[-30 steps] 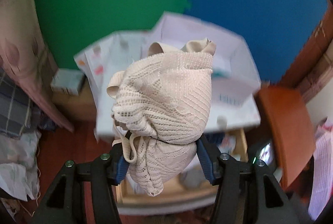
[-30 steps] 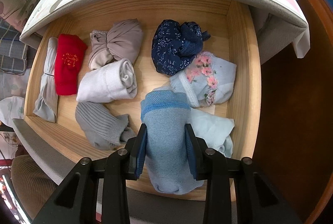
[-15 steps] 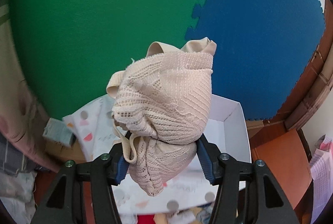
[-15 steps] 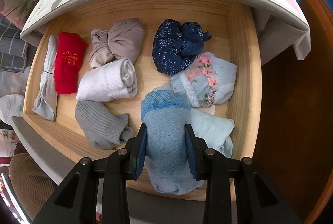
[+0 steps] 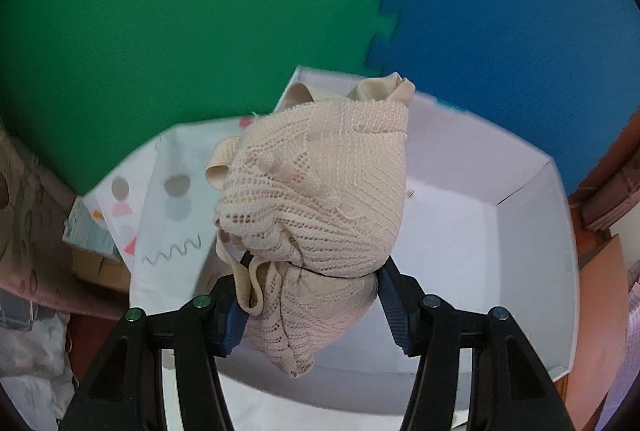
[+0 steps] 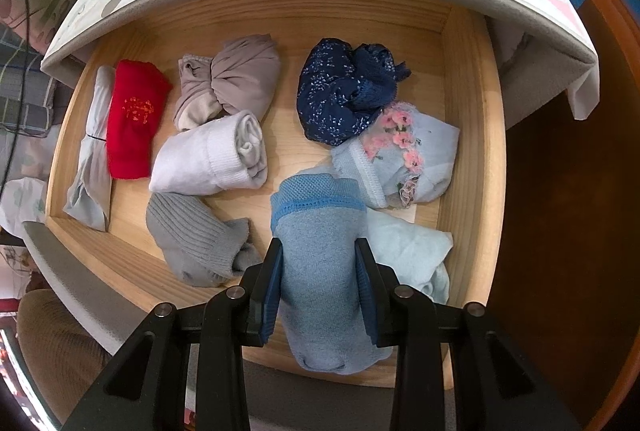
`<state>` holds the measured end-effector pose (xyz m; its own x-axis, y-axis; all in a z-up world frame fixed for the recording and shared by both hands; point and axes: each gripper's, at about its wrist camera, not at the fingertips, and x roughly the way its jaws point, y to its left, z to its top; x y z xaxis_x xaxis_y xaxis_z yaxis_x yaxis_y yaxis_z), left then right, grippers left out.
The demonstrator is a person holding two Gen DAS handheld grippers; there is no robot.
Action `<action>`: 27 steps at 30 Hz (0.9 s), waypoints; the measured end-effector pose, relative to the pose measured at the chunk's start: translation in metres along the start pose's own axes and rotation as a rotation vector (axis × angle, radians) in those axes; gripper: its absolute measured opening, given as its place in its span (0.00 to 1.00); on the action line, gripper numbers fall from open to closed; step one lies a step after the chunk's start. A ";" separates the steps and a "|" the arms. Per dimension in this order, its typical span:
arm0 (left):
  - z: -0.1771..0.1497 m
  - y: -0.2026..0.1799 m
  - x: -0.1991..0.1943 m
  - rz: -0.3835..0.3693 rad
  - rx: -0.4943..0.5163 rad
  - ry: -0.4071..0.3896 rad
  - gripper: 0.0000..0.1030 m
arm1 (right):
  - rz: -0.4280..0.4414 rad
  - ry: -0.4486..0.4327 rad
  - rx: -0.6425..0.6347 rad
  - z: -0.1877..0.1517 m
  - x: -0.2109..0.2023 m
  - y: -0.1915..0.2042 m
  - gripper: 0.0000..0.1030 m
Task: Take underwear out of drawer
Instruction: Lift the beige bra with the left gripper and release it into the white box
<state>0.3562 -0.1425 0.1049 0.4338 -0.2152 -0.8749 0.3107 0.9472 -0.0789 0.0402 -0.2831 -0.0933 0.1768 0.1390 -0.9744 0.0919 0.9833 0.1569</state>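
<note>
Underwear — eight rolls in the drawer (image 6: 472,103), one blue roll (image 6: 320,251) in the right claw's (image 6: 318,295) grip, one beige lace roll (image 5: 316,199) in the left claw's (image 5: 312,307).

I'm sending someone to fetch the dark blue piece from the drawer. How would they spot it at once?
Look in the open wooden drawer, right half, near the back wall. The navy bundle lies just behind the pale blue piece with pink flowers. It is the only dark item, speckled with tiny white sprigs.

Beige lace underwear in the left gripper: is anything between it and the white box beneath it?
Nothing visible. The left gripper is shut on the beige lace underwear, which hangs over the open white cardboard box. The part of the box floor that shows is bare, with no lid or other item across the opening.
</note>
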 end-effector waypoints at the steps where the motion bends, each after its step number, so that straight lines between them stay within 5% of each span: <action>1: -0.003 0.001 0.004 0.011 -0.003 0.013 0.56 | 0.005 0.001 0.003 0.000 0.000 0.000 0.30; 27: -0.060 -0.008 -0.006 0.175 0.006 0.084 0.60 | 0.024 -0.004 0.025 0.001 -0.002 -0.008 0.30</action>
<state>0.3006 -0.1346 0.0822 0.4098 -0.0269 -0.9118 0.2416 0.9671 0.0801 0.0399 -0.2912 -0.0923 0.1827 0.1621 -0.9697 0.1115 0.9765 0.1843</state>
